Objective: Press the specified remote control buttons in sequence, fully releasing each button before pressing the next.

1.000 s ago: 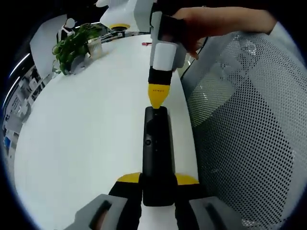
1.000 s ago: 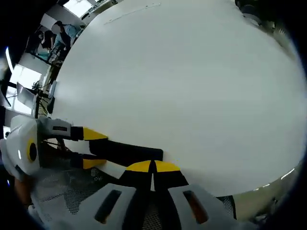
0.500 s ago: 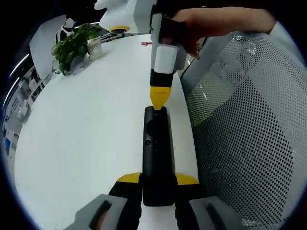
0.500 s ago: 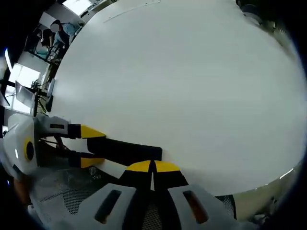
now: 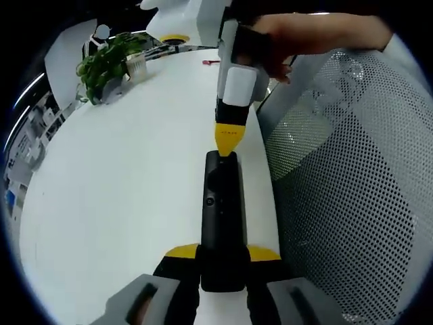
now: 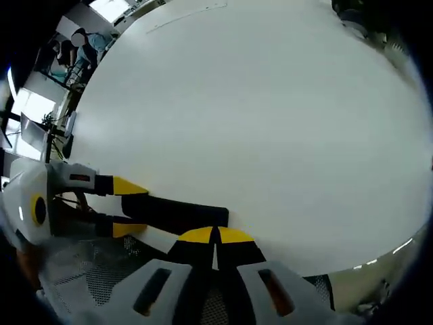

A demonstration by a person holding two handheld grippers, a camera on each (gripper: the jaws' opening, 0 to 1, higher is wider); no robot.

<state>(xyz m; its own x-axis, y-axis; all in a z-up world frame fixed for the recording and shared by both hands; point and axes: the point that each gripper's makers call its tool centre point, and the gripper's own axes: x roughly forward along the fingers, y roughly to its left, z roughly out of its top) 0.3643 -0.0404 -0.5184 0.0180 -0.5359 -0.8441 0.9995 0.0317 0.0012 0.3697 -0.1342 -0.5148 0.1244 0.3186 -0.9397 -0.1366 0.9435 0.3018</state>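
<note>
— Black remote control (image 5: 221,217), long and slim, lying along the white table (image 5: 122,176) right at its edge. Which way is it running?

— In the left gripper view its long axis goes straight away from the camera, near end clamped between the yellow jaws of the left gripper (image 5: 222,256), far end pointing at the right gripper (image 5: 229,140). Button face up, one small round button visible partway along.

— And the right gripper?

— Coming in from the top, jaws pressed together into a single yellow wedge, carrying nothing. A hand (image 5: 298,40) grips its body. The wedge tip sits at the remote's far end; whether it is actually touching, I cannot tell.

— From the other side?

— Right gripper view: its own jaws (image 6: 216,236) are closed tip to tip, just over the remote's end (image 6: 179,211). The remote runs off to the left there, into the left gripper's yellow jaws (image 6: 128,206), one on each side of it.

— Surroundings?

— Mesh chair back (image 5: 345,189) just beside the table edge, a potted plant (image 5: 105,64) well apart at the far side.
</note>
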